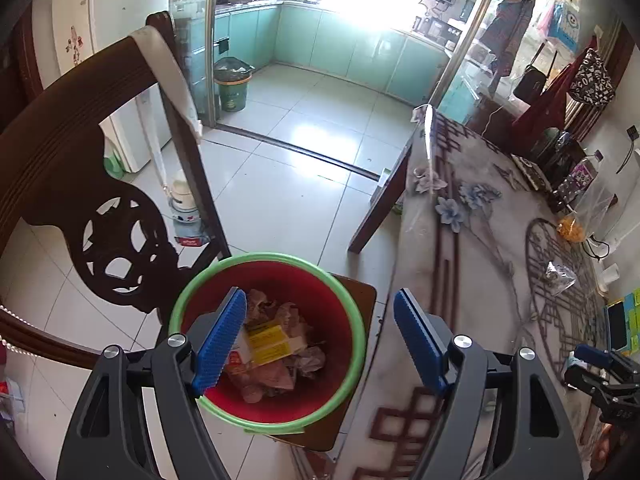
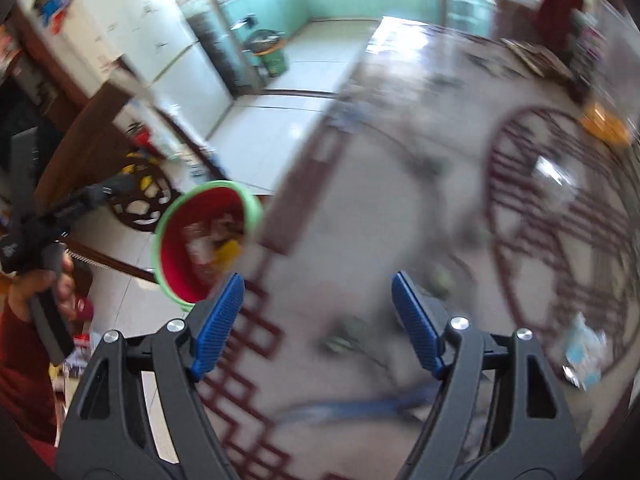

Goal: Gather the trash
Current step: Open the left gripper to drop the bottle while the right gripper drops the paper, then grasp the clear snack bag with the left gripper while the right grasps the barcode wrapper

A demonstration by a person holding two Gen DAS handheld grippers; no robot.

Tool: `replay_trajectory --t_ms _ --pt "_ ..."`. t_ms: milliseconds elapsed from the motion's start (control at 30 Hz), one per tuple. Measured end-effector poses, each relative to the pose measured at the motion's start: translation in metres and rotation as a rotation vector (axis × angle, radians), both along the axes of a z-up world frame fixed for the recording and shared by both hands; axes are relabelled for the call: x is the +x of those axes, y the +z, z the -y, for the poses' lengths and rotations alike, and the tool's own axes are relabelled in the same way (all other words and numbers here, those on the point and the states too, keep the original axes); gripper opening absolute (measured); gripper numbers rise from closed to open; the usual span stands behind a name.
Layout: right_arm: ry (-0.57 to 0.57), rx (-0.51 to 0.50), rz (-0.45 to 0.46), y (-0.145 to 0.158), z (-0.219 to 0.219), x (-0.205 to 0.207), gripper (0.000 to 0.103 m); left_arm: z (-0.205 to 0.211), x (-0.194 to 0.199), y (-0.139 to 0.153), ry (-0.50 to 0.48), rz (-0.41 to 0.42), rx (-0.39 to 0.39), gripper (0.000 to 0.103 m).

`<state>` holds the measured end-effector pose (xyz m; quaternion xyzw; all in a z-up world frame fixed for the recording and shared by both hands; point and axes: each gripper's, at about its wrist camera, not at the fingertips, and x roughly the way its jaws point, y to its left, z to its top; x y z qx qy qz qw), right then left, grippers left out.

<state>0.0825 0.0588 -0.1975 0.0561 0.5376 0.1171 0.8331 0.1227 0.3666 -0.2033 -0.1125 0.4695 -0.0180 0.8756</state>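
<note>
The left hand-held gripper [image 1: 320, 344] is hanging above the red bin [image 1: 320, 292], pointing down, its blue fingers [image 1: 222, 340] spread wide with nothing between them. One finger is lying over the bin's mouth, the other over the edge of the worktop [image 1: 492, 240] beside it. The bin, with its green rim, is sitting on a brown stool [image 1: 360, 292] just beside the worktop, in front of a dark carved chair [image 1: 80, 168]. Crumpled paper [image 1: 288, 316] and a yellow box [image 1: 270, 342] are lying inside the bin.

The right hand-held gripper [image 2: 318, 320] is hovering over the patterned worktop [image 2: 360, 200], angled down at its surface, jaws wide apart and gripping nothing. This view is blurred, so small things on the cloth are hard to make out. A pale blue-and-white crumpled scrap [image 2: 582, 348] is lying on the worktop to the right of the gripper, well apart from the bin [image 2: 188, 272]. At the left edge of the same view, the person's left hand [image 2: 44, 284] is wrapping around the handle of the other gripper. In the left view, a small clear wrapper [image 1: 560, 276] is resting on the worktop.
</note>
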Motion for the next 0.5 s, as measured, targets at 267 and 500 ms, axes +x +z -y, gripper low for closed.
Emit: replay_trajectory --t_ms 267,500 --pt "-0.239 -0.069 -0.062 -0.025 0.121 -0.045 0.074 0.097 -0.008 -0.004 -0.134 -0.034 -0.036 0.073" --pt "-0.237 -0.179 -0.083 -0.034 0.208 -0.051 0.078 0.182 -0.021 0.003 -0.206 -0.039 -0.051 0.073"
